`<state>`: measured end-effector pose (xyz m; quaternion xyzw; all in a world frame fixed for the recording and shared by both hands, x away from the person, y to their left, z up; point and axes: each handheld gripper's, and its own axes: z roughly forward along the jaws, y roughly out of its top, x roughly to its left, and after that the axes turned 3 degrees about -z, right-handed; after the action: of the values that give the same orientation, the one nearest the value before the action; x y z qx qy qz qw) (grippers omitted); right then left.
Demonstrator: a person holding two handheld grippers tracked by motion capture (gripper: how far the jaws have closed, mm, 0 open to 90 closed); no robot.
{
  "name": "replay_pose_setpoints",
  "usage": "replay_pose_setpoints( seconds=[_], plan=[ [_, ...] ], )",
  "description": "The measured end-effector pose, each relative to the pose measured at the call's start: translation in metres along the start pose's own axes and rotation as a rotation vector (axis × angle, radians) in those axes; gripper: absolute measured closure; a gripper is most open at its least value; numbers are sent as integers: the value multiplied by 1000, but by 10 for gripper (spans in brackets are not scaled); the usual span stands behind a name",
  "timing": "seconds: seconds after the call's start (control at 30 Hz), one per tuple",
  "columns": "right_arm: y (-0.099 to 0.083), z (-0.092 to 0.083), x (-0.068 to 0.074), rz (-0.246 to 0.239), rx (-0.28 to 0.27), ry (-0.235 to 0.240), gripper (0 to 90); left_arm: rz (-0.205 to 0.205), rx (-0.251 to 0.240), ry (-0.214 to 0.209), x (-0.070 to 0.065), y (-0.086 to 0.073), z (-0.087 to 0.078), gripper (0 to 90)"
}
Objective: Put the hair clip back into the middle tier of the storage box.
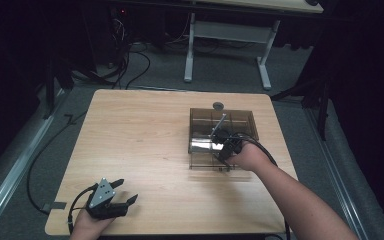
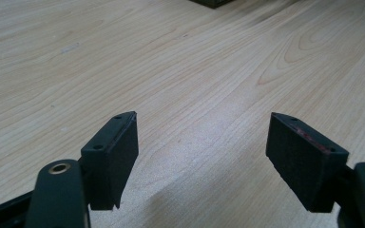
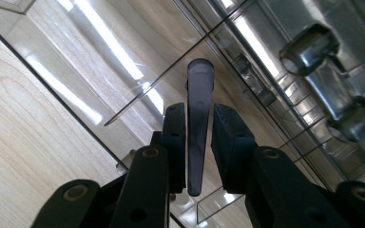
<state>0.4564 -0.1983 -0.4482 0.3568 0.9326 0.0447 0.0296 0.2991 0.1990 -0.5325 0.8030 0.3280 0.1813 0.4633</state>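
Right gripper view looks along the right hand-held gripper (image 3: pixel 198 124), whose jaws stand slightly apart with a slim, tapered translucent tube (image 3: pixel 197 128) between them. One jaw lies against the tube; a narrow gap shows on the other side, so the pads are not pressing it from both sides. The tube's wide rimmed end points away from the jaws, out over a clear plastic organizer box (image 3: pixel 138 85) with thin dividers. Shiny metal parts (image 3: pixel 330 85) lie in a compartment off to the side.

From the high view, the right hand-held gripper (image 1: pixel 223 146) is inside the smoky, see-through box (image 1: pixel 247 116), which sits on the far right part of the wooden desk (image 1: pixel 135 145). A small round dark object (image 1: pixel 218 105) lies on the desk just beyond the box.

At the near left edge of the desk, the left hand-held gripper (image 1: pixel 125 190) rests with its jaws wide apart and nothing between them, well away from the box.
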Motion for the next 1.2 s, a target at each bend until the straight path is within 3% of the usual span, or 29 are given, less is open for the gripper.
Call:
replay_pose_setpoints(
  seconds=[0.2, 0.23, 0.27, 0.43, 0.53, 0.7, 0.83, 0.97, 1.2],
  plan=[
    [-1, -9, -2, 1, -16, 5, 750, 2, 3, 1, 0, 0, 0, 267],
    [0, -11, -4, -30, -27, 2, 748, 1, 1, 1, 0, 0, 0, 267],
    [-1, -13, -1, 31, -14, 7, 748, 1, 1, 1, 0, 0, 0, 267],
    [-2, -20, -2, 41, -20, 9, 744, 0, 1, 1, 0, 0, 0, 267],
    [-4, -20, -5, -3, -29, 6, 741, 0, -2, 4, 0, 0, 0, 267],
    [-8, -22, -3, 44, -21, 15, 739, -1, -1, 3, 0, 0, 0, 268],
    [-12, -22, -5, 20, -31, 20, 740, 1, -2, 4, -1, 0, 0, 267],
    [-17, -25, -4, 65, -18, 24, 745, 1, -4, 6, -1, 0, 0, 267],
    [-27, -30, -2, 63, -20, 28, 769, 2, -2, 10, -1, -1, -1, 267]
  ],
)
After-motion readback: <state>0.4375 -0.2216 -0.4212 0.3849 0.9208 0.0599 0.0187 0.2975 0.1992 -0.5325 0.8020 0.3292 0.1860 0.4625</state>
